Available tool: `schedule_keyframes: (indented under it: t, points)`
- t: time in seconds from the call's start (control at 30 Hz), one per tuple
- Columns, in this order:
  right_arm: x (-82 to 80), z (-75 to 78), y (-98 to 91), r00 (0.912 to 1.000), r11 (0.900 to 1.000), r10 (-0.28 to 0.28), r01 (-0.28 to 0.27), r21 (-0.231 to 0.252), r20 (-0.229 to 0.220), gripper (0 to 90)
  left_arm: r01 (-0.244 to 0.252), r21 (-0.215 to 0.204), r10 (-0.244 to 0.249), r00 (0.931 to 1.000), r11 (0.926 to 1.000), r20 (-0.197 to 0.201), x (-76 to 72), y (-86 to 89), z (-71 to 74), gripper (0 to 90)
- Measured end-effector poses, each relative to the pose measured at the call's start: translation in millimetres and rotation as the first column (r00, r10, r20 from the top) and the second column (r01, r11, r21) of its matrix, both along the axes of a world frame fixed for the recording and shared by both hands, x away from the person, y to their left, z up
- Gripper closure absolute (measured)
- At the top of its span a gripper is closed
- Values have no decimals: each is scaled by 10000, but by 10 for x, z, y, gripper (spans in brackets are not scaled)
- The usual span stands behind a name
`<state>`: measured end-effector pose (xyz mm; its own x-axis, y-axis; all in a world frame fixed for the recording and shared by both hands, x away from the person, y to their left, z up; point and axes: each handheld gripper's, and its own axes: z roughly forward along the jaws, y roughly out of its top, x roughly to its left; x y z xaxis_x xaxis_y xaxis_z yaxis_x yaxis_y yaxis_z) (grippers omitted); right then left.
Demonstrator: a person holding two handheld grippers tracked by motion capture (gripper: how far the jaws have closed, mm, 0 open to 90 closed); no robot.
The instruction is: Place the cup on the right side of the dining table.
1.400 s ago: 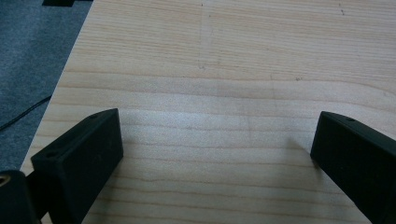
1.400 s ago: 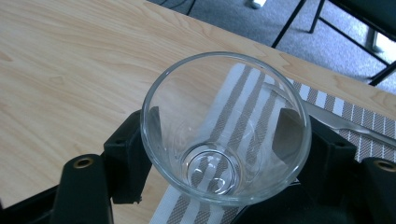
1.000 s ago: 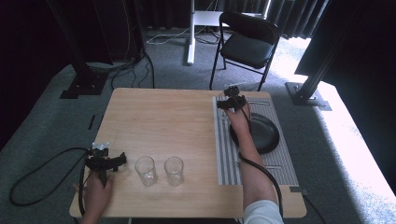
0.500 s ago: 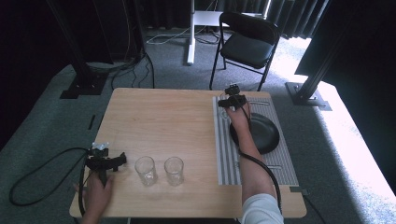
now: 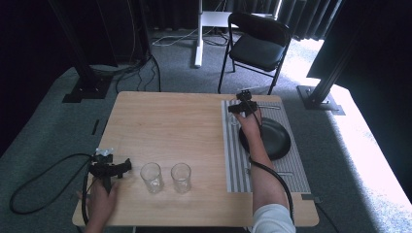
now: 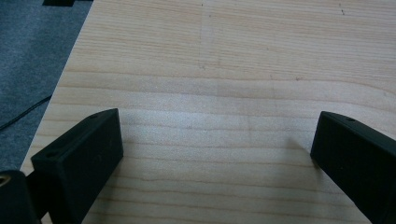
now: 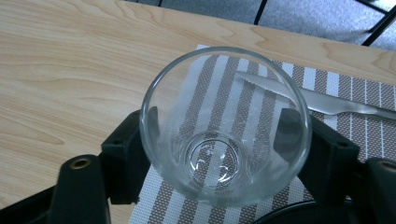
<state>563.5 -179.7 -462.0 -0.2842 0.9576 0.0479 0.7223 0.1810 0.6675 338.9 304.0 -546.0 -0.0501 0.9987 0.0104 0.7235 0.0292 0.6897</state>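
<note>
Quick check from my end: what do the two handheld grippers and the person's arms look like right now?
Both the left gripper and the right gripper are matte black, with blocky rectangular jaws showing small screw holes. A black cable trails from the left one; another black cable runs along the right forearm. A white sleeve covers the right upper arm.

A studio-like recording space, black curtains [image 5: 301, 19] and dark metal stand legs [image 5: 87, 77] beyond the grippers, grey carpet [image 5: 43, 131] with trailing cables, folding chair [image 5: 257, 46] behind a lone wooden table [image 5: 165, 126], striped placemat [image 5: 233, 160]
</note>
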Motion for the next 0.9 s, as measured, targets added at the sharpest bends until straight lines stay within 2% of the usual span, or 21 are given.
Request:
schedule_keyframes:
  t: [0.03,0.07,0.47,0.57,0.9]
  points:
    - [0,0,0,10000,10000,0,0,0,0,247,0,0,0,10000,10000,0,0,0,0,26]
    - [-12,-12,3,10000,10000,2,-2,90,-33,204,-5,-5,5,10000,10000,0,0,-1,0,26]
    - [-104,-52,-12,9999,9999,-122,122,-19,50,175,3,0,-3,10000,10000,-1,0,0,0,26]
    - [-176,-76,-57,9998,9997,-172,171,196,59,170,0,-3,0,10000,10000,2,0,0,0,26]
    - [-362,-168,-99,9999,9991,-77,80,406,-74,169,1,-3,-1,10000,10000,3,1,0,0,26]
